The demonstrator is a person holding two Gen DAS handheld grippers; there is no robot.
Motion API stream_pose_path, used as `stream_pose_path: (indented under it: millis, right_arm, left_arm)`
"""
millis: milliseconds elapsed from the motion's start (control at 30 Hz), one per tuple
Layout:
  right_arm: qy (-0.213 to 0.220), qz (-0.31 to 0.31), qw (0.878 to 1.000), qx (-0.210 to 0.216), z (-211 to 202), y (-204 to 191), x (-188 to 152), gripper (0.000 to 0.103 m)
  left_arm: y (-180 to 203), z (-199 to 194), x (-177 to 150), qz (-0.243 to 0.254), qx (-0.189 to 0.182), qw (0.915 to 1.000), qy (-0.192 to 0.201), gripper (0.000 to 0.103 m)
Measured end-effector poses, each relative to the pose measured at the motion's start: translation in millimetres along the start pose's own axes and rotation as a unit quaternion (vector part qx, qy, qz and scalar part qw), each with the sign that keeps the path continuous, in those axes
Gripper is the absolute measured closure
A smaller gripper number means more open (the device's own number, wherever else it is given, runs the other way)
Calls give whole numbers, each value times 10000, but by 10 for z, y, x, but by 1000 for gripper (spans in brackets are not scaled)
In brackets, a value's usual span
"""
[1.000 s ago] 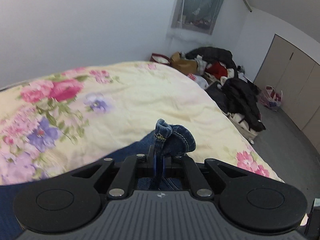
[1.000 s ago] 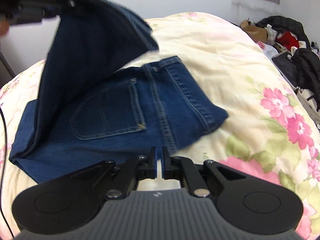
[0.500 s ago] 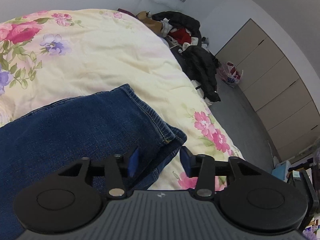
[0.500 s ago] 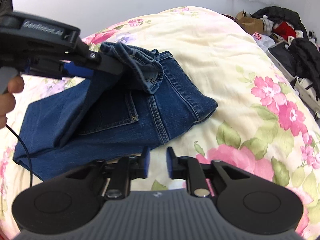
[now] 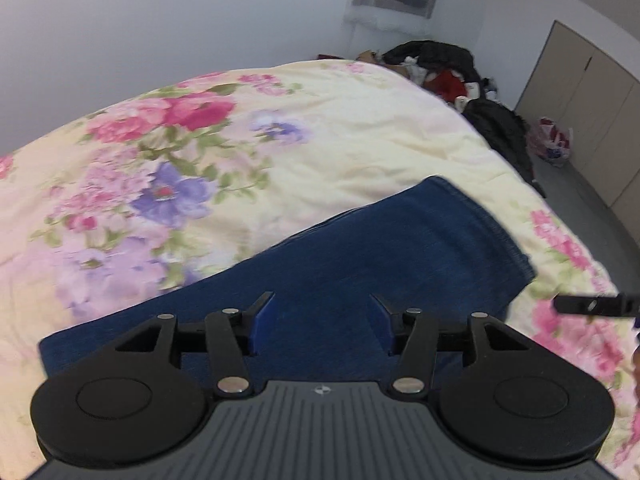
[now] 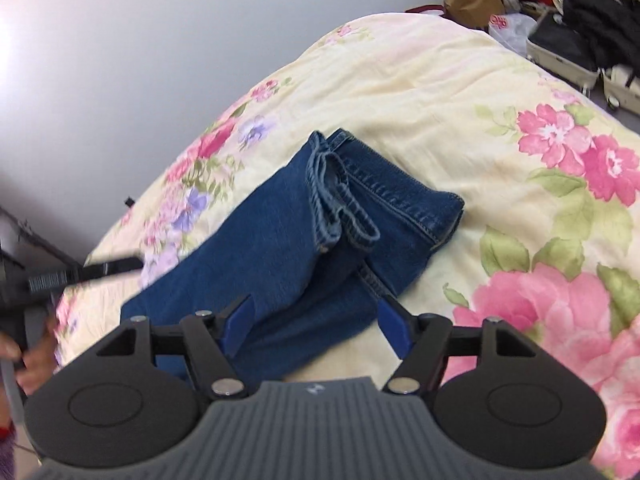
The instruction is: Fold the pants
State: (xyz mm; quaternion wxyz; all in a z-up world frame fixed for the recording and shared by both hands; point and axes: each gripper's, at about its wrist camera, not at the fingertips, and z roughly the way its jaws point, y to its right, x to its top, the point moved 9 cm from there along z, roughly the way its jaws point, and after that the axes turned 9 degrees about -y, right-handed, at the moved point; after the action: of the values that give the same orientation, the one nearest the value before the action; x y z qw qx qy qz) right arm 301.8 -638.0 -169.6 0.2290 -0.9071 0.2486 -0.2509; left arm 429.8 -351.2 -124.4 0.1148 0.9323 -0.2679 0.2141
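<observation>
Dark blue jeans (image 6: 304, 240) lie folded on the floral bed cover, with the leg hems (image 6: 340, 196) laid over the waist end. In the left wrist view the jeans (image 5: 360, 264) show as a flat blue slab. My left gripper (image 5: 318, 320) is open and empty just above the denim. My right gripper (image 6: 314, 320) is open and empty, hovering over the near edge of the jeans. The left tool (image 6: 44, 280) shows at the left edge of the right wrist view; part of the right tool (image 5: 596, 305) shows at the right edge of the left wrist view.
The cream bed cover (image 5: 320, 128) with pink and purple flowers spreads around the jeans. A pile of dark clothes and bags (image 5: 444, 64) lies on the floor beyond the bed. Wardrobe doors (image 5: 592, 112) stand at the right. A grey wall is behind.
My left gripper carried the leg end over the jeans, opened and let it go, then pulled back. My right gripper went from shut to wide open and moved over the jeans' near edge.
</observation>
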Motion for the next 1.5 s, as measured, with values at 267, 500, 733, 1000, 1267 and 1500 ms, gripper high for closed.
stream_pose_path:
  millis: [267,500,733,1000,1267,1500]
  right_arm:
    - [-139,-2,9999,60,501,78,582,31]
    - [-1065,46,9898,942,1014,22,758,38]
    - [-895,324,9899,1047,1055,33,941,75]
    - [-389,-1912,9789,-599,793,-788,1020,94]
    - [709,-4963,8424,-1977,418,-1777,871,97]
    - [-554,-3620,8900,-2716,1264,-353,885,98]
  left_arm:
    - [-1162,68,-374,-502,761,9954,-288,42]
    - [-1751,59,-670,-926,859,9917,-249,42]
    - [-1953,41,-852,-1158,778,9899,-240,42]
    - [-2054,-56,-978,-1162,889,9890,-195,42]
    - [-2156,-31,-1042,-1386,824,9869,-85,42]
    - [-2247,48,-1114,-1402,850,9863,-197,42]
